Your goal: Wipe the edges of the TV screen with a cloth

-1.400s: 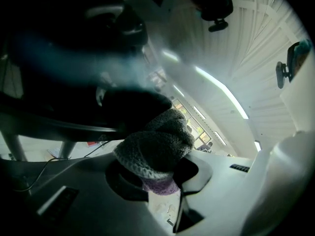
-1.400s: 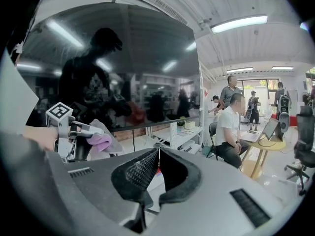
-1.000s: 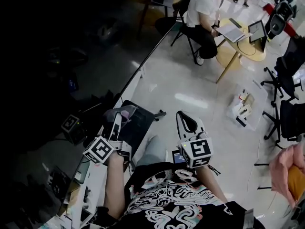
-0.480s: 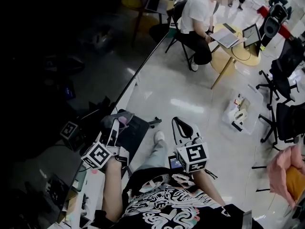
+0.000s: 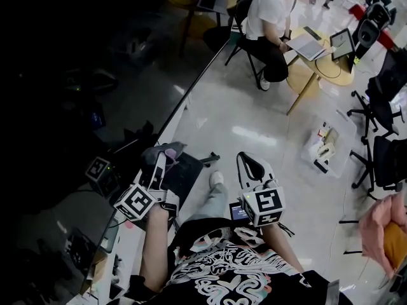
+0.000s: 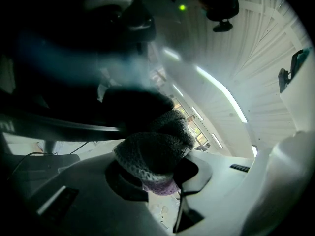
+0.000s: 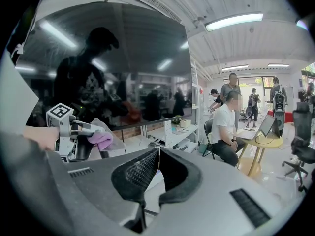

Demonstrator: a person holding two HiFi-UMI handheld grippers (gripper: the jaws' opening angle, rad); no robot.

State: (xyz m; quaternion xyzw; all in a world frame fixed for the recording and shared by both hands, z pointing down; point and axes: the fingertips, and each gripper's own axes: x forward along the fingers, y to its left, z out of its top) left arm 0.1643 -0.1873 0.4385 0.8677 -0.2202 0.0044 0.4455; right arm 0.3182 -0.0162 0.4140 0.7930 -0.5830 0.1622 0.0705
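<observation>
The TV [image 7: 123, 58] is found where it was a second ago, a broad dark screen ahead and to the left of the left tool [image 5: 159, 164]. Little has been gained along it. Half a second back the left tool was drawn slightly toward the body. Now it is pushed forward again to almost the same spot on the lower edge [image 7: 157, 122]. This reads as a short back-and-forth rub over one patch, not a run along the edge. By that judgement most of the edge to the tool's right, and the other edges, are yet to be wiped. The right tool [image 7: 158, 154] is seen unmoved through all of this.

Now the pose. The left forearm [image 5: 152, 246] is stretched forward and slightly left, with the left tool pointed up at the screen's underside. The right forearm [image 5: 280, 243] is held bent in front of the chest, and its tool is aimed forward, well to the right of the left tool and clear of the TV.

The left tool's jaws are clamped on the cloth [image 6: 155, 151]. It is a grey and purple wad bunched at the jaw tips, with the dark screen directly beyond it. The cloth appears to be pressed to the lower edge, though contact cannot be confirmed. The right tool's jaws are brought together tip to tip, with nothing held between them.
</observation>
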